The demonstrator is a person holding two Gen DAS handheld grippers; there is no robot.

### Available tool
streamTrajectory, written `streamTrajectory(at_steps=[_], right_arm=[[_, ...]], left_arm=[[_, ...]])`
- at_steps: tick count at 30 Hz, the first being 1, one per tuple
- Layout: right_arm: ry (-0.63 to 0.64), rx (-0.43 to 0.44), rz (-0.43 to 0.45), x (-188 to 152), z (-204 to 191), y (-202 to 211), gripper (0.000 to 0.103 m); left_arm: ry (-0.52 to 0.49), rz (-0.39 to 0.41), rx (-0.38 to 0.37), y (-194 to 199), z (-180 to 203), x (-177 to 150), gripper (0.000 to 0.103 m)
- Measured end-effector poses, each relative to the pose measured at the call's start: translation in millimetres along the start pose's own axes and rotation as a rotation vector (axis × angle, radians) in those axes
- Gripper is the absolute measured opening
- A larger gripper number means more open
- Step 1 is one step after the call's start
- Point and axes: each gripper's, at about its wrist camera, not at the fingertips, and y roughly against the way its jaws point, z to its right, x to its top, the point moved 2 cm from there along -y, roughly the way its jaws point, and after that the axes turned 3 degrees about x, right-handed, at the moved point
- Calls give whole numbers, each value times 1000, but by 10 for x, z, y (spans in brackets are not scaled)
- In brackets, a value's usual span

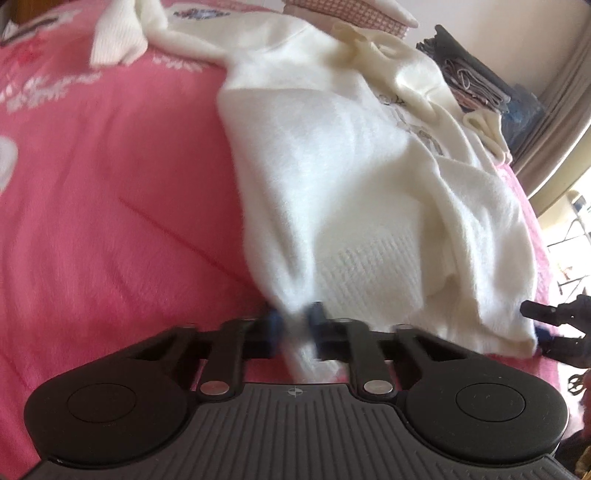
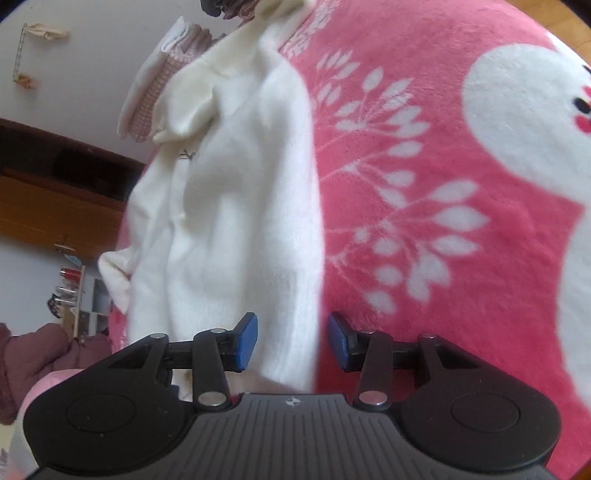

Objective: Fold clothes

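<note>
**Cream sweater pinched at its hem on a pink bed blanket**

Pink fleece blanket [image 1: 110,206] with white leaf and animal prints is covering the bed and carrying everything in both views.

Left gripper [image 1: 295,325] is pointing steeply down at the near edge of the blanket, its blue-padded jaws pressed together on a bunched corner of the cream sweater [image 1: 332,177] beside the ribbed hem; the picture is blurring there, but cloth is showing between the pads and running down past them. From that pinch the sweater is stretching away across the blanket toward the far edge, one sleeve [image 1: 118,44] lying out to the far left with its ribbed cuff on the pink, a small print showing on the chest. Beyond the collar a folded checked cloth [image 1: 351,14] is sitting at the far edge, and a stack of folded dark clothes [image 1: 469,74] is lying near the far right corner.

Right gripper [image 2: 291,339] is hovering over the sweater's [image 2: 229,206] other long side edge, jaws standing apart with the fuzzy edge lying between the blue pads [image 2: 245,341], neither pad visibly pressing on it. Bare blanket [image 2: 424,184] is spreading out to the right of that edge. A person's maroon sleeve [image 2: 26,365] is showing at the lower left.
</note>
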Motion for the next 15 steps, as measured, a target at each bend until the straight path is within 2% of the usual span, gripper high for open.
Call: streamTrajectory(at_steps=[1,2,6,10,15], right_arm=[[10,-13,-1,2,-24,-24,23],[20,-26,-3,4,-49,-47,10],[33,-24,35,-48,-128,160,8],[31,22,72,-95,-176,531,8],[39,25,46,-192,-194,816,7]], left_arm=[[12,8,10,35,0,5,6],[27,28,31,99,-14,9,5],[58,101,80,445,-119,11,4],[59,120,37,779,-189,-15,4],[41,92,8,1016,-193,-77,4]])
